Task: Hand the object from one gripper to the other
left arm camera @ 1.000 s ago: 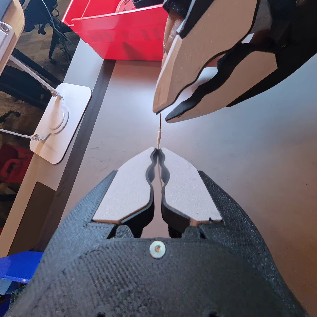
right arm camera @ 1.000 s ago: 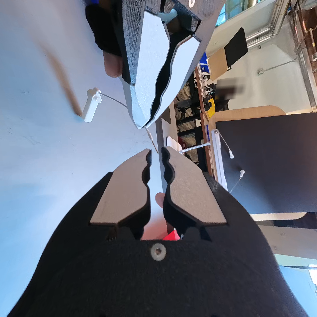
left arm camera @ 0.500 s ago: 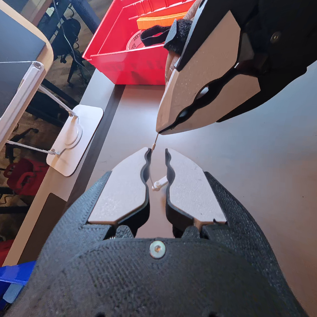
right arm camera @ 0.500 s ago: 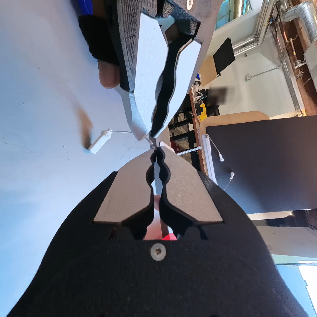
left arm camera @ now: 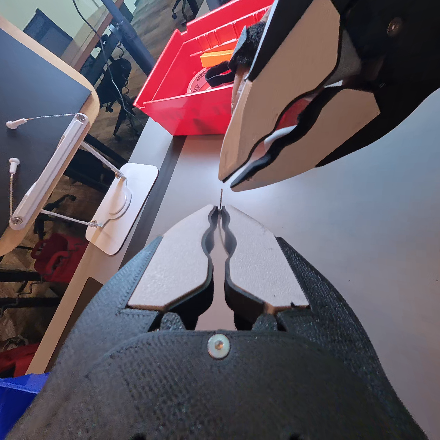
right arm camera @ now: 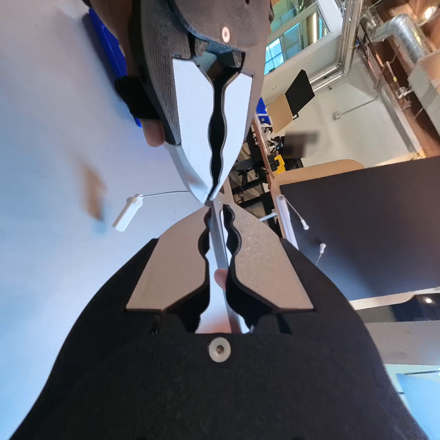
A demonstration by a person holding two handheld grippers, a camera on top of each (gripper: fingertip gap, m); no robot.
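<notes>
While the left gripper (left arm camera: 219, 208) pinches the wire tag (right arm camera: 128, 212), the right gripper (right arm camera: 215, 209) gapes.

red bin (left arm camera: 190, 114) — white tag (right arm camera: 126, 214) — grey table (left arm camera: 333, 238) — black claw (left arm camera: 219, 209)

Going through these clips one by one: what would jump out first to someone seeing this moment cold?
Two grippers meet nose to nose above the grey table. The left gripper is shut on a thin wire, whose white tag dangles to the side in the right wrist view; the right gripper stands slightly open just short of the wire's tip. Behind them, a bright red bin sits at the table's far end.
</notes>
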